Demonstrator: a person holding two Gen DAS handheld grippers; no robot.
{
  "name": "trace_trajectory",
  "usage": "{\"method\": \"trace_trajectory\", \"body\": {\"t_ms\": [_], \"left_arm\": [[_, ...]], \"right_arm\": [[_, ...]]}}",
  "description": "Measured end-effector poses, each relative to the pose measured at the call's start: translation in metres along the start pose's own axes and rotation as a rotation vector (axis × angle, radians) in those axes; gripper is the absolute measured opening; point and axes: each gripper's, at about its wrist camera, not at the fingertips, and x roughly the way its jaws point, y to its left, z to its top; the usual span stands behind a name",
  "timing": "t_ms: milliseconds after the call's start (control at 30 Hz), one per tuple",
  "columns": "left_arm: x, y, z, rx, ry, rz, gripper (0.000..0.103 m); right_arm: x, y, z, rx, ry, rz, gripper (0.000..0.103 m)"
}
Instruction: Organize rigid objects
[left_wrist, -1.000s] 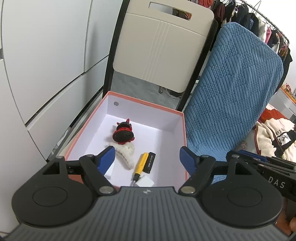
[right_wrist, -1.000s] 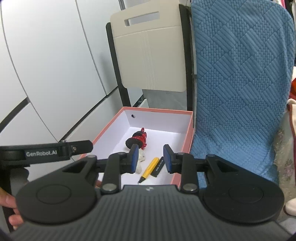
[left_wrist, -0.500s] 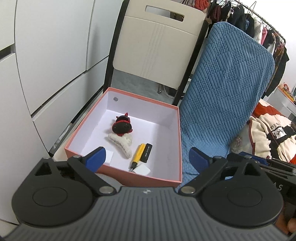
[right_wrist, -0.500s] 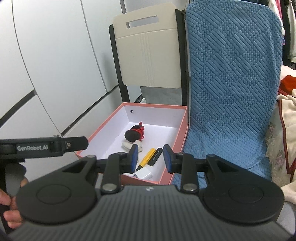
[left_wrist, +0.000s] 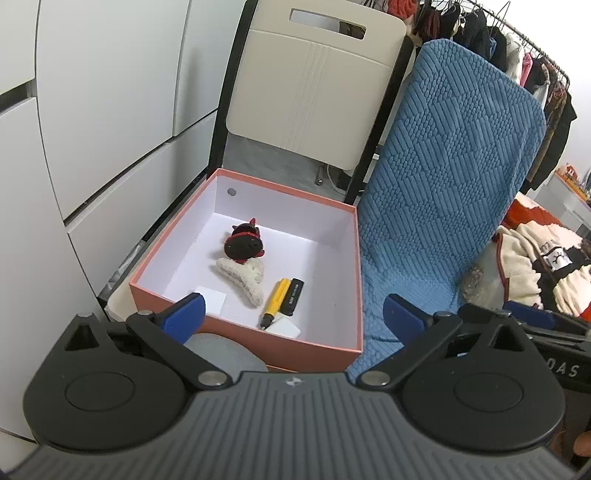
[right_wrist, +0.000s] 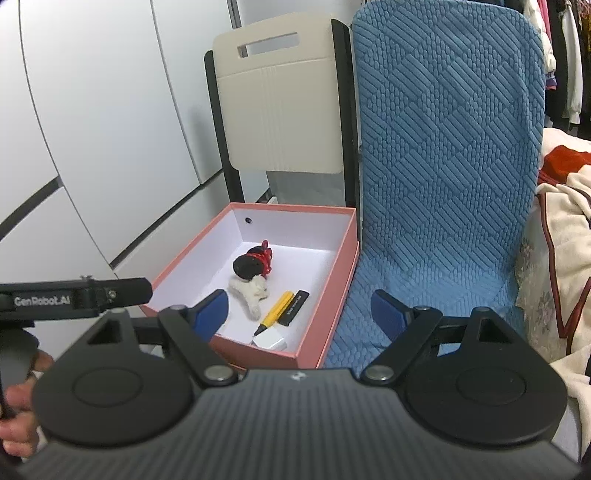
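left wrist view: pink box (left_wrist: 314, 347) on beige chair (left_wrist: 314, 92) beside blue cushion (left_wrist: 443, 184).

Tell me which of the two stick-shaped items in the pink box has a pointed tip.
The yellow pen: it tapers to a black tip aimed at the box's near wall. The black stick touching its right side is blunt and rectangular.

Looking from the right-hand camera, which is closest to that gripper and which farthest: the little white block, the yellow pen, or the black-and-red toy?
1. White block, at the box's near edge.
2. Yellow pen, mid-box beside a black stick.
3. Black-and-red toy, toward the back.
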Motion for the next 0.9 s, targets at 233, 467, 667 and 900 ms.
{"method": "trace_trajectory", "body": {"t_ms": [233, 467, 667, 900], "left_arm": [[-0.0003, 0.0017, -0.0004, 0.002, 0.004, -0.005, 0.103], [-0.0007, 0.0006, -0.0026, 0.014, 0.003, 0.02, 0.103], [0.0013, 0.0029, -0.0026, -0.001, 0.011, 0.02, 0.103], [0.0035, 0.002, -0.002, 0.001, 0.012, 0.029, 0.103]], "right_arm": [[-0.0022, -0.0019, -0.0018, 0.007, -0.003, -0.014, 0.086], [0.0003, -0.0037, -0.0048, 0.019, 0.006, -0.027, 0.086], [-0.0003, -0.0046, -0.0042, 0.02, 0.005, -0.029, 0.086], [0.0012, -0.0059, -0.0032, 0.034, 0.012, -0.03, 0.086]]}}
